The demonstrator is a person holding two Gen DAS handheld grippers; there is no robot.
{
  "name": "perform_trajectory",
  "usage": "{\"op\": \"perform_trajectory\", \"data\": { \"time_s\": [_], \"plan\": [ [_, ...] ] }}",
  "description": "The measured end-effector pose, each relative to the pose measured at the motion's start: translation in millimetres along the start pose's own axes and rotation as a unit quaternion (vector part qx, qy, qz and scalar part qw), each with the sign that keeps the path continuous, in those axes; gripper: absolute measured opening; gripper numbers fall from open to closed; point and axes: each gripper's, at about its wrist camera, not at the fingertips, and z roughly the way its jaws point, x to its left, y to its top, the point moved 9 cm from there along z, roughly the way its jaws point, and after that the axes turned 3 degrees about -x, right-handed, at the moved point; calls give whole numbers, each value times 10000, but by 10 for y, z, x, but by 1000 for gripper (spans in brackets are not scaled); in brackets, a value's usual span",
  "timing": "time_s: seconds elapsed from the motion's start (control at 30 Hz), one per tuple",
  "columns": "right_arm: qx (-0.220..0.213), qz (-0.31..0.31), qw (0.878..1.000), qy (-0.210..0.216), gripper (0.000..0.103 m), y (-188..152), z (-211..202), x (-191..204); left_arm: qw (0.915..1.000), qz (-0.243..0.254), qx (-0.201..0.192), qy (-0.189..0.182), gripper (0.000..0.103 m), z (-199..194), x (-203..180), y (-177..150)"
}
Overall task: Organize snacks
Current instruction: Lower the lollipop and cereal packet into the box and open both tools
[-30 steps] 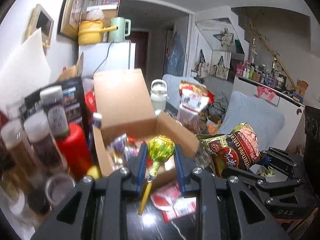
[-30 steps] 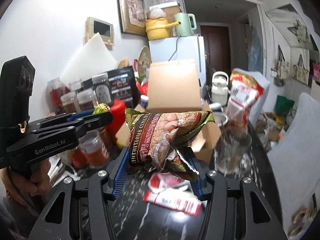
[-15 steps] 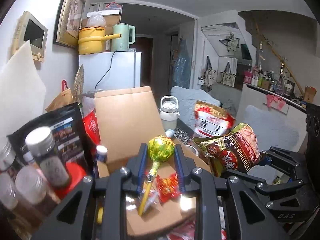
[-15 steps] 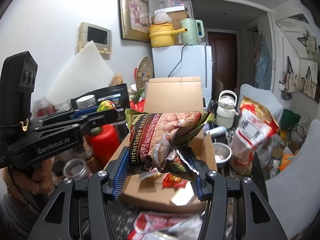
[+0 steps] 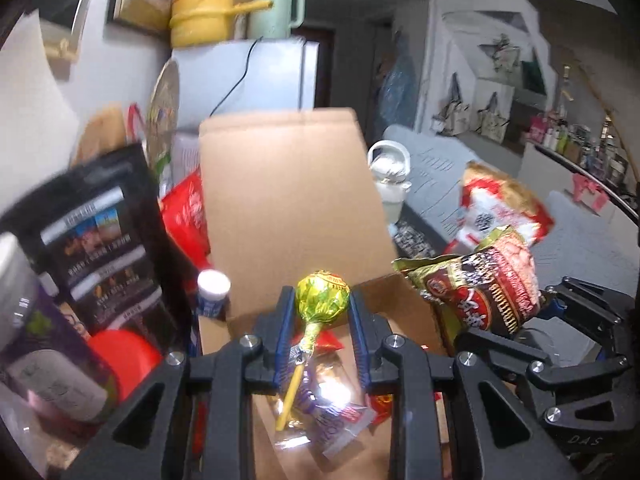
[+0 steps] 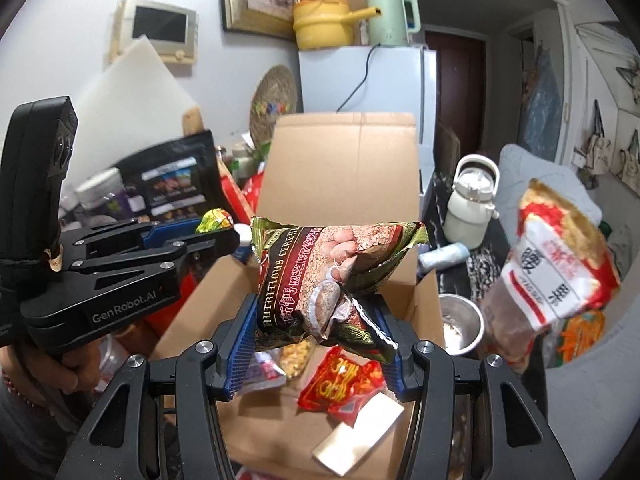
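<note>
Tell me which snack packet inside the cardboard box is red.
The crinkled red packet with yellow lettering, lying on the cardboard box floor below the held cereal bag; the beige packet beside it is plain.

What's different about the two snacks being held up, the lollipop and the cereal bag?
The lollipop is small, round, yellow-green, on a stick; the cereal bag is big, flat, crinkled, dark red and green. The lollipop stands upright; the bag lies sideways. Each is clamped in a gripper over the open box.

A dark marbled tabletop [image 6: 482,264], right of centre, carries an open brown cardboard box [image 6: 424,304] and a steel cup [image 6: 460,320].
</note>
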Motion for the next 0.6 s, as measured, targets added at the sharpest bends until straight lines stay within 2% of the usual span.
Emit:
{"op": "perform_trajectory", "data": {
  "time_s": [0.43,0.6],
  "plan": [
    [947,48,9955,-52,54,-371,778,-207,9965,-26,737,400,26,604,192,-320],
    [1174,38,9930,-128,54,-486,896,-274,9950,-38,934,337,26,712,173,-398]
  ]
}}
